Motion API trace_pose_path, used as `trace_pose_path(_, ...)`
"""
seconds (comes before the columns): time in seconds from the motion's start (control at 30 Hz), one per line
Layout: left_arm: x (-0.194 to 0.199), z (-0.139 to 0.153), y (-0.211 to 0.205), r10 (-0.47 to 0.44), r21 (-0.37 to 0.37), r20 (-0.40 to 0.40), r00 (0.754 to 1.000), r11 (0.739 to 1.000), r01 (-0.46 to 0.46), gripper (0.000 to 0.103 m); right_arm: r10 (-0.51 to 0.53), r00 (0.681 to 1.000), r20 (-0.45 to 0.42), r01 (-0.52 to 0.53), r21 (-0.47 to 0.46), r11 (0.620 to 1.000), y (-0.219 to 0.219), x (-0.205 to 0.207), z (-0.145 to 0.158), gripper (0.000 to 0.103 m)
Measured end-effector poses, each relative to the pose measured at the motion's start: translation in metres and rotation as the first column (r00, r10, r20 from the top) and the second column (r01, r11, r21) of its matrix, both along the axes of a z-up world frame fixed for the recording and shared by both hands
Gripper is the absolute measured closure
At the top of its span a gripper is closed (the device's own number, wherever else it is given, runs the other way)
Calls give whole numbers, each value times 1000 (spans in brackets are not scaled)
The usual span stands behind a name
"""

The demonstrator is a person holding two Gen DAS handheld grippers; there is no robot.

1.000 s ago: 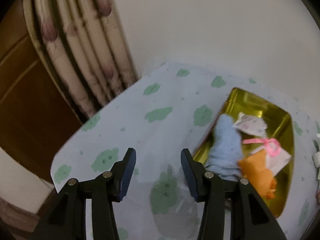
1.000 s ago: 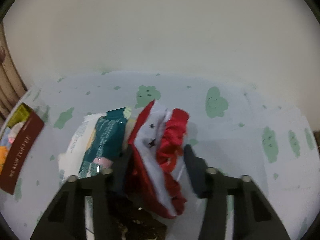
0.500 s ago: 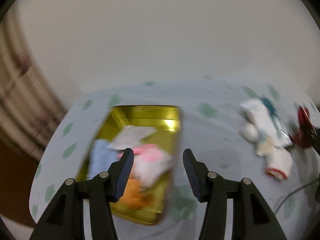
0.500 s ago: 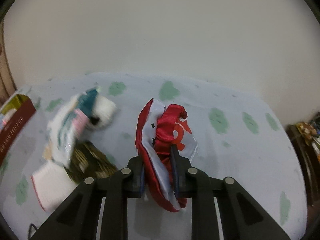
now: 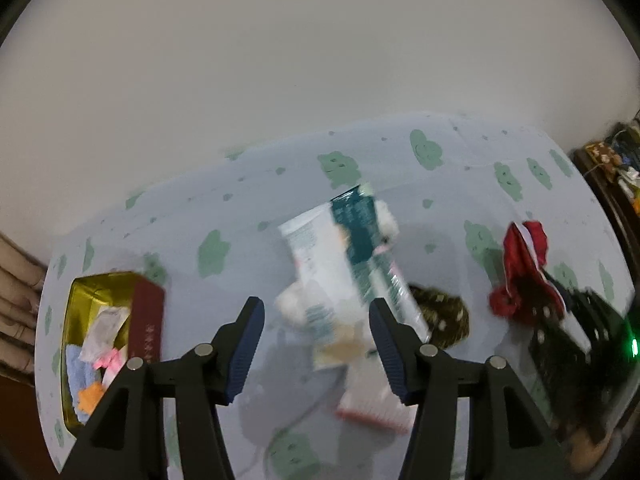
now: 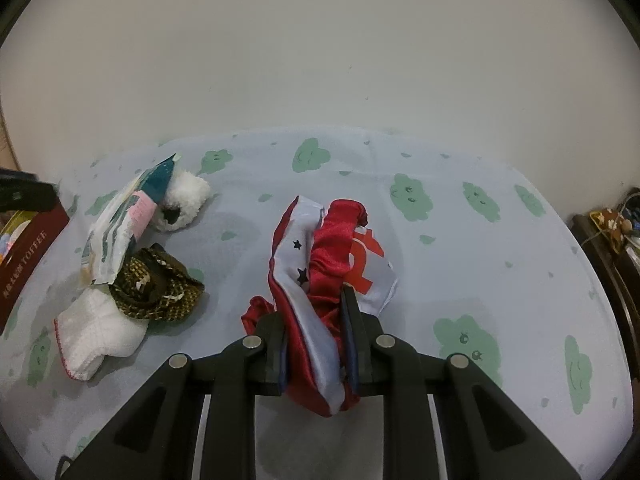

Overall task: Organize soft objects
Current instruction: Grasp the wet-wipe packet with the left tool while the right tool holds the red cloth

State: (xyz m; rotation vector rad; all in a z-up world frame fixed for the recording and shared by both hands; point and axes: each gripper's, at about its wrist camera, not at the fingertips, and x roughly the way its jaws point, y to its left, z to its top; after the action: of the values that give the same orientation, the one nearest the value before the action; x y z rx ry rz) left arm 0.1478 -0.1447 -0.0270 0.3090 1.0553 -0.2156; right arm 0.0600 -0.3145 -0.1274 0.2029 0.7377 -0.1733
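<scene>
Left wrist: left gripper (image 5: 316, 346) empty, jaws opening, hanging over the pile – teal-and-white packet (image 5: 352, 264) between the fingers in view, not touched. Gold tin (image 5: 100, 292) sits far left, already holding soft items.

Right wrist: right gripper (image 6: 316, 350) clamped on the red-and-white cloth (image 6: 320, 272), bunched mid-sheet. Carry it high to the tin – loose tails could drag the brown knit piece (image 6: 160, 288).

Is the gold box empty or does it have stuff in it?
Not empty. The gold box holds a blue cloth, an orange piece, and a white packet with a pink bow.
</scene>
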Motion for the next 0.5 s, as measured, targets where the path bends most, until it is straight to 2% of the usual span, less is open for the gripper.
trace_pose_path(0.07, 7, -5, -17, -5, 14, -2, 1000, 1000, 5, 47, -2, 1000, 0, 2, 19, 1000, -4, -2, 0, 84)
trace_pose_path(0.23, 31, -24, -47, 56, 119, -29, 998, 992, -52, 47, 1, 1000, 0, -1, 49, 999, -10, -2, -3, 84)
trace_pose_path(0.33, 40, -38, -63, 74, 229, -8, 997, 971, -70, 47, 2, 1000, 2, -2, 72, 997, -14, -1, -5, 83)
trace_pose_path(0.43, 51, -50, -64, 137, 281, -19, 990, 951, -126, 45, 5, 1000, 2, -5, 83, 997, -15, -2, -7, 83)
trace_pose_path(0.5, 56, -55, -62, 164, 288, -24, 986, 946, -150, 45, 8, 1000, 0, -8, 86, 996, -15, -3, -7, 82)
